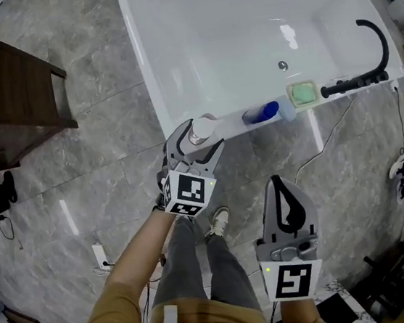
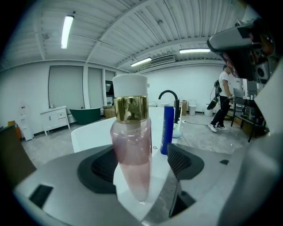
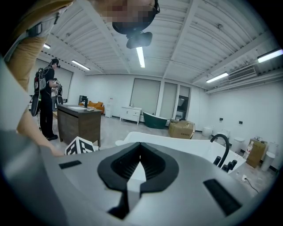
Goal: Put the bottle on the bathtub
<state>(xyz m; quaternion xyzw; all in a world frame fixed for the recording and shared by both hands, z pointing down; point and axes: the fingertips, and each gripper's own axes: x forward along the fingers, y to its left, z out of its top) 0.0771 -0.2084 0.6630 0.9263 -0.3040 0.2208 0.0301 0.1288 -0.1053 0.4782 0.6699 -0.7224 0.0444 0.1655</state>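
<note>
A pink bottle point(image 1: 202, 130) with a gold collar and white cap stands upright on the near rim of the white bathtub point(image 1: 149, 76). In the left gripper view the bottle point(image 2: 131, 150) rises between the two pads, its base on the white rim, with a gap on each side. My left gripper point(image 1: 198, 141) point(image 2: 140, 170) is open around it. My right gripper point(image 1: 285, 196) point(image 3: 140, 162) hangs over the floor in front of the tub, shut and empty.
A blue bottle point(image 1: 260, 112) point(image 2: 167, 128) lies on the rim to the right, beside a green soap dish point(image 1: 301, 94) and a black faucet point(image 1: 371, 48). A dark wooden table point(image 1: 18, 92) stands at the left. Cables run over the grey tiled floor point(image 1: 102, 184).
</note>
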